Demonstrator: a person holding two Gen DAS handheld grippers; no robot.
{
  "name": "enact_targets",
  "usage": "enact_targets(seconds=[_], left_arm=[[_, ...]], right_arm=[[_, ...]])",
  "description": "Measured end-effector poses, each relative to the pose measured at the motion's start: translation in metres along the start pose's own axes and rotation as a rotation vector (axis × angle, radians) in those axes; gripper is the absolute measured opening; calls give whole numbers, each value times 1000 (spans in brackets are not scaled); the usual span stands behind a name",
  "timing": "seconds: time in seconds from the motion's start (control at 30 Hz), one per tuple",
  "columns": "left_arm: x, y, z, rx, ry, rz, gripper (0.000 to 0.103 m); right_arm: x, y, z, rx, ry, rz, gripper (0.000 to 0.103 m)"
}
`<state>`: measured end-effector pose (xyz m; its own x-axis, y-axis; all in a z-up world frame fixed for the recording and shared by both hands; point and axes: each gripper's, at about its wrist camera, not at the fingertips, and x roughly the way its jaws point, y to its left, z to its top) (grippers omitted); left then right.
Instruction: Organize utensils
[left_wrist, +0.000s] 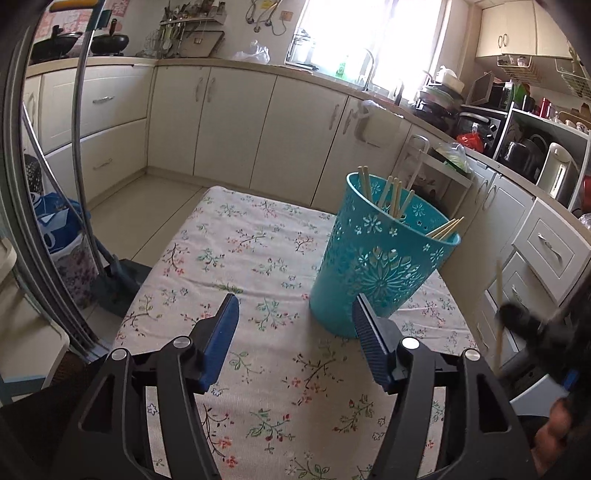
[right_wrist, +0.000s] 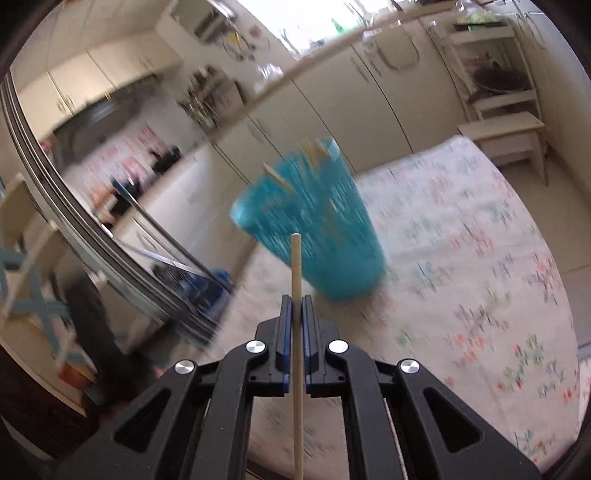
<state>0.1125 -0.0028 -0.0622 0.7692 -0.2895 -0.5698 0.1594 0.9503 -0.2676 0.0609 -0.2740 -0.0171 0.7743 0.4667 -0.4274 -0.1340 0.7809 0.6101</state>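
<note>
A kitchen with cream cabinets rings a floral tablecloth. In the left wrist view the left gripper hovers low-centre, jaws apart and empty, the teal holder of chopsticks centre-right. In the right wrist view the right gripper clamps one chopstick below the blurred holder; next, probably, tip it over the rim

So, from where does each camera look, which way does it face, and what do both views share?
Left wrist: sits on the left gripper, open, facing slightly down over the floral tablecloth at the teal holder; a bit of hand shows.
Right wrist: sits on the right gripper, shut on one chopstick, facing the same holder; view blurred.
Shared: holder, tablecloth, kitchen cabinets.
</note>
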Motion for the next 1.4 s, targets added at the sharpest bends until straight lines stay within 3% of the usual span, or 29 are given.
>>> enact_targets(seconds=[0.27, 0.43, 0.53, 0.6, 0.7, 0.93, 1.1, 1.23, 1.4], left_arm=[[3, 13, -6, -20, 15, 9, 60], [8, 22, -9, -48, 26, 12, 60], [9, 21, -11, -47, 31, 7, 60], [9, 20, -12, -47, 34, 3, 60], [8, 20, -13, -45, 36, -1, 61], [2, 18, -12, -53, 42, 6, 65], [-8, 9, -10, -40, 37, 12, 71], [-19, -2, -8, -11, 33, 22, 78], [-35, -17, -9, 28, 27, 23, 84]], right_arm=[[21, 51, 96, -77, -196, 79, 6], [39, 66, 130, -137, -325, -16, 6], [57, 73, 134, -203, -412, -136, 6], [74, 72, 129, -236, -430, -207, 6], [94, 63, 114, -264, -389, -270, 6], [97, 49, 63, -282, -247, -275, 6], [66, 50, 33, -284, -223, -257, 7], [34, 48, 6, -264, -193, -252, 19], [-1, 40, -31, -220, -141, -258, 22]])
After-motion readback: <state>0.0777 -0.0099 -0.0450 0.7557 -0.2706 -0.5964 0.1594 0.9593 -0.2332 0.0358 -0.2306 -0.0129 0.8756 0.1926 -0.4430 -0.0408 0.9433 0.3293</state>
